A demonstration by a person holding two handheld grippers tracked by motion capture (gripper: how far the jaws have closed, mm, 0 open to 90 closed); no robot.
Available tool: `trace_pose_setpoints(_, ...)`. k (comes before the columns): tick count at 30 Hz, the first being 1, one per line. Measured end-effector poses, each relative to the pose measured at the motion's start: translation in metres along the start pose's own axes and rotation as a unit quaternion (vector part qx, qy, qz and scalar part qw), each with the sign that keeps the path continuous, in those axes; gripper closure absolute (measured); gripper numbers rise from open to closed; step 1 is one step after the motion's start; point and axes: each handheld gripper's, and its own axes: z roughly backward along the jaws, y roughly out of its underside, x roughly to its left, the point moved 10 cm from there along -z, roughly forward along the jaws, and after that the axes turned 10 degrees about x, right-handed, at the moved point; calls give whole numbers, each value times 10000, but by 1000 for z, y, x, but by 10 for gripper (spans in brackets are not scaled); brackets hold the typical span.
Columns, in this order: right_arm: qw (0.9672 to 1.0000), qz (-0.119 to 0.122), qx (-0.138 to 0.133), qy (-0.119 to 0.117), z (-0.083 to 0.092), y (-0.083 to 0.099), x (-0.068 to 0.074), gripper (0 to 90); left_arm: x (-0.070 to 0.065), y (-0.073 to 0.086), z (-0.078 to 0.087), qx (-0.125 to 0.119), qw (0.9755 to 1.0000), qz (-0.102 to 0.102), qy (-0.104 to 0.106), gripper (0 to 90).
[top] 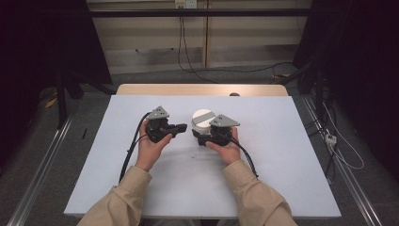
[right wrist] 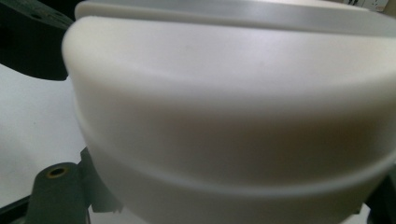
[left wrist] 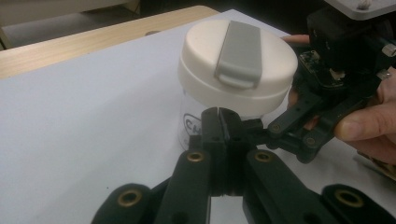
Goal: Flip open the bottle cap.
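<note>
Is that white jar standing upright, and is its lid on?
Yes: the jar stands upright on the table, with its white lid seated squarely on top.

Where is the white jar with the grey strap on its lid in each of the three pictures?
High view: the white jar stands mid-table, just left of the right gripper.
Left gripper view: upper middle, straight behind the shut jaws of the left gripper.
Right gripper view: its cream lid looms across the frame, very close.
Shared landmark: the grey strap across the lid top.
</note>
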Motion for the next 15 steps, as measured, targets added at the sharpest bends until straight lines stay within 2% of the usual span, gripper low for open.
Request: trace_pose_setpoints(15,10000,6,2,2,0,0,0,187,-3,-4,-6,92,10000,-24,26,900)
